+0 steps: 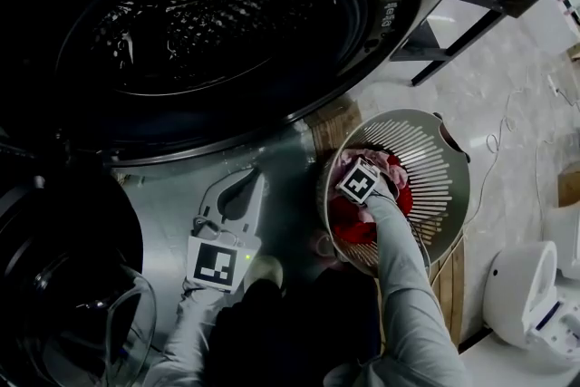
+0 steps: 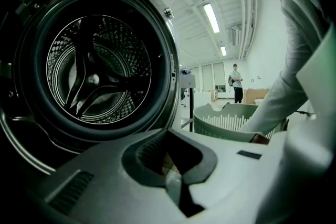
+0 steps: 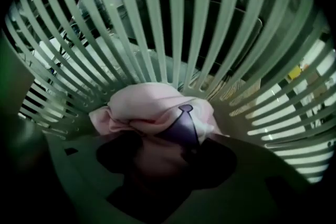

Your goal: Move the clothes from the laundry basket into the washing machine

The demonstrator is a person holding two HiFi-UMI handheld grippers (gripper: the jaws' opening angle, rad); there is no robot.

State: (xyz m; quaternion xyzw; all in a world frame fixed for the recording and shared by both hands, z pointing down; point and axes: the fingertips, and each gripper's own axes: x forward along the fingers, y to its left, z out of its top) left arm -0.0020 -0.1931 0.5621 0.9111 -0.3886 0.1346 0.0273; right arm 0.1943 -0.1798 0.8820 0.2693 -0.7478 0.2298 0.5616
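Pink crumpled fabric garment (image 3: pixel 149 105): soft, light, limp; judged easy lift. Lies in pale green slatted plastic laundry basket (image 1: pixel 428 166). Right gripper (image 3: pixel 177 131) inside basket, jaws pinched on bunched fold. Left gripper (image 2: pixel 174 178) beside basket, jaws together, empty.

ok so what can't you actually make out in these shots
Clothes left in the laundry basket: head view, the right gripper and sleeve cover the pile; right gripper view, the pink garment in its jaws fills the middle.
Washer door: head view, cut off by the left and bottom edges.
Distant person: left gripper view, too small for detail.
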